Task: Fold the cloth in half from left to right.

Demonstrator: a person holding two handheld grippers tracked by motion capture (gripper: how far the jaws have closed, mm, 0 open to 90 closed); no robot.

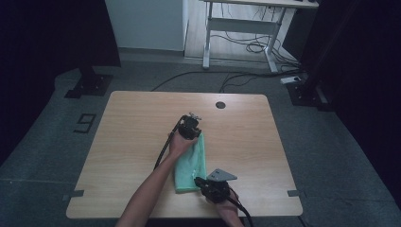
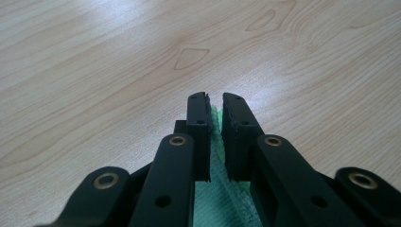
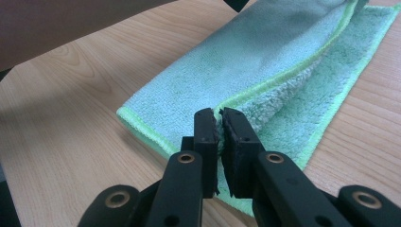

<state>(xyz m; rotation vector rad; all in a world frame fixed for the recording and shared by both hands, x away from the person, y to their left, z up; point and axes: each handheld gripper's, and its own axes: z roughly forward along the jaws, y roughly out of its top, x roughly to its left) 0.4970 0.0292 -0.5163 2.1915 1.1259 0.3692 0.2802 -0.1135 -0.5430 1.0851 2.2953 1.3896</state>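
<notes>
A green cloth point(image 1: 191, 163) lies folded lengthwise on the wooden table point(image 1: 132, 132), near its front edge. My left gripper point(image 1: 196, 137) is at the cloth's far end. In the left gripper view its jaws are nearly together at the tips point(image 2: 215, 101), with the green cloth point(image 2: 213, 203) pinched between them. My right gripper point(image 1: 196, 180) is at the cloth's near end. Seen in the right gripper view, the right gripper point(image 3: 217, 114) is shut on the hemmed edge of the cloth's point(image 3: 246, 61) upper layer, and the lower layer lies flat beneath.
A round dark hole point(image 1: 220, 104) sits in the table near its far edge. Beyond the table, a white desk frame point(image 1: 236, 28) stands over loose floor cables. Black stand bases point(image 1: 90, 85) point(image 1: 307, 92) rest at both far corners. A forearm point(image 1: 146, 194) crosses the table's front.
</notes>
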